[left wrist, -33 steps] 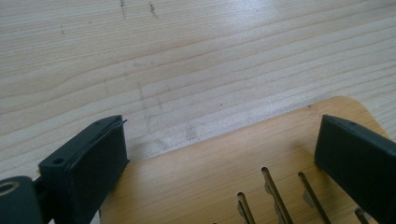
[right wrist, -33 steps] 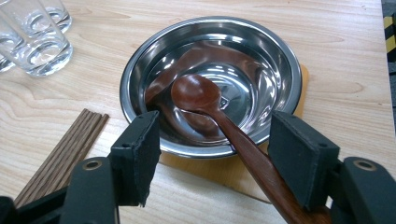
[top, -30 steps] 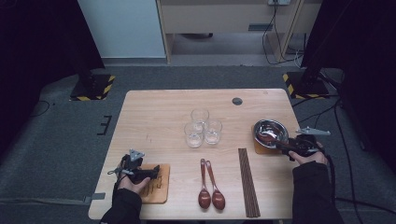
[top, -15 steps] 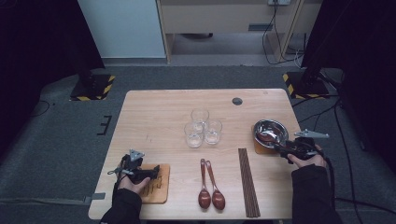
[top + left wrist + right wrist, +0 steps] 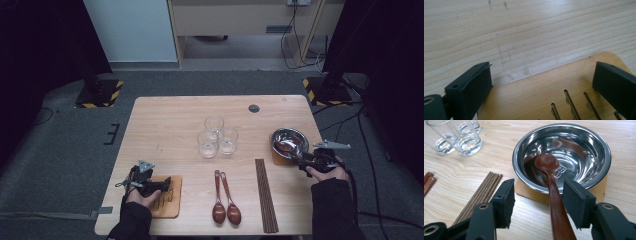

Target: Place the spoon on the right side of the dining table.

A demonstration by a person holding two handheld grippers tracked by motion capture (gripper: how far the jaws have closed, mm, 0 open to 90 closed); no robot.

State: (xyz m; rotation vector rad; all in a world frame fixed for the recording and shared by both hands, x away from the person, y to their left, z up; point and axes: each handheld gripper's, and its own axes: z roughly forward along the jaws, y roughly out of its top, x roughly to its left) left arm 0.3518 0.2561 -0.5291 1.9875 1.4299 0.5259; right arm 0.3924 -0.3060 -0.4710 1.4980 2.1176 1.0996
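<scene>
Closing right tool (image 5: 537, 200), spoon (image 5: 552, 192) between jaws

The right gripper (image 5: 537, 202) has just been closing its jaws around the handle of the wooden spoon (image 5: 552, 182), which lies between them; the left pad stands clear of the handle and the right pad is close beside it. In the high view, the right hand (image 5: 326, 170) has drawn back slightly from the steel bowl (image 5: 300, 137) toward the person's edge of the table (image 5: 165, 125)
</scene>
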